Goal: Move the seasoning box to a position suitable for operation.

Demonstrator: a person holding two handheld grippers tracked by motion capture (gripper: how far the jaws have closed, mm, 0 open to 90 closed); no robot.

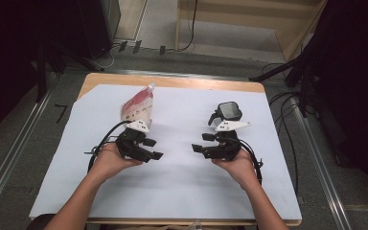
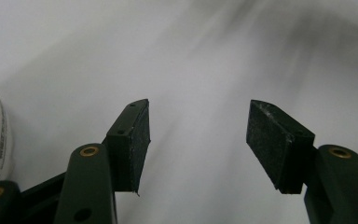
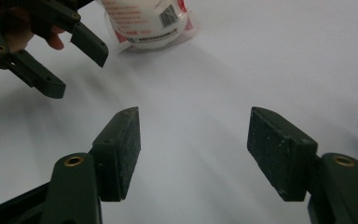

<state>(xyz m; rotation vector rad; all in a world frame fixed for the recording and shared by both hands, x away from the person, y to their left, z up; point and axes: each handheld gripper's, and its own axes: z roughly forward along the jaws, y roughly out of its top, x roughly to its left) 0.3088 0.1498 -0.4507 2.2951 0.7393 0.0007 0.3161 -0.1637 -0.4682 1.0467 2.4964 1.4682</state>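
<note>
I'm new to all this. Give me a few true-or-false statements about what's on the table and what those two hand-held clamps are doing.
1. The left gripper holds the red-and-white plastic pouch. False: its jaws stand open with nothing between them, and the pouch stands beyond it.
2. The right gripper is open with nothing between its jaws. True.
3. The small black device with a grey screen lies beyond the right gripper. True.
4. The white sheet hides the whole wooden table. False: wood shows along the far edge.
</note>
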